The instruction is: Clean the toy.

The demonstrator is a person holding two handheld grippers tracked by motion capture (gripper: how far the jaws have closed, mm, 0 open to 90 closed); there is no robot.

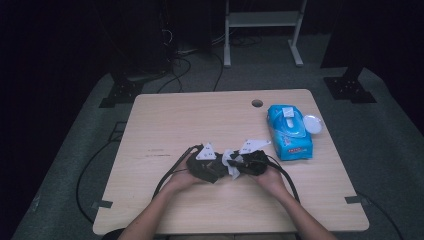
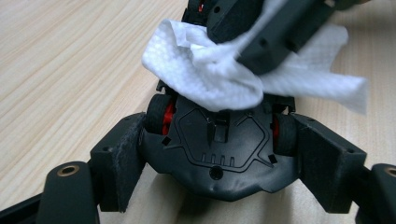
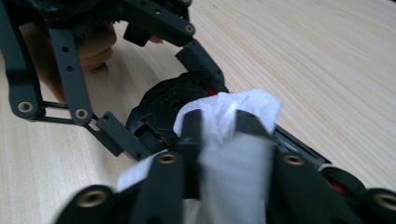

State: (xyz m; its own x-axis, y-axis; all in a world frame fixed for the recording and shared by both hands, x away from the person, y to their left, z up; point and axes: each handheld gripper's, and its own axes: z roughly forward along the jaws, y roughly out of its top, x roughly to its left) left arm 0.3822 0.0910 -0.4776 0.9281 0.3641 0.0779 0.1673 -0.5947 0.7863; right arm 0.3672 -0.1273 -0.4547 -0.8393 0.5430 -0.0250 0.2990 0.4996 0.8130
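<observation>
1. Right now the left gripper (image 2: 219, 154) clamps a black toy car (image 2: 219, 149) by its flanks — both felt-lined pads press the sides near the wheels, and the moulded plastic underside, with its angular ribs and small slots, faces the left gripper view.
2. Red hubs sit inside the car's black rubbery tyres, at 9 and 3 o'clock of the chassis.
3. The right gripper (image 3: 219, 123) pinches a white wipe (image 3: 233, 116) between its narrow black jaws; the sheet is soft, crumpled and finely embossed, bunched into folds.
4. In the left gripper view the wipe (image 2: 210, 70) lies touching the car's upper end, at 12 o'clock of the chassis, with a loose flap trailing toward 3 o'clock.
5. From the high view, both grippers meet near the table's (image 1: 170, 120) front middle, the car between them.
6. A glossy blue wipe pack (image 1: 289, 131) lies at 2 o'clock of the grippers — its round white lid flipped open beside it.
7. The tabletop is pale wood-grain laminate, smooth and matte.
</observation>
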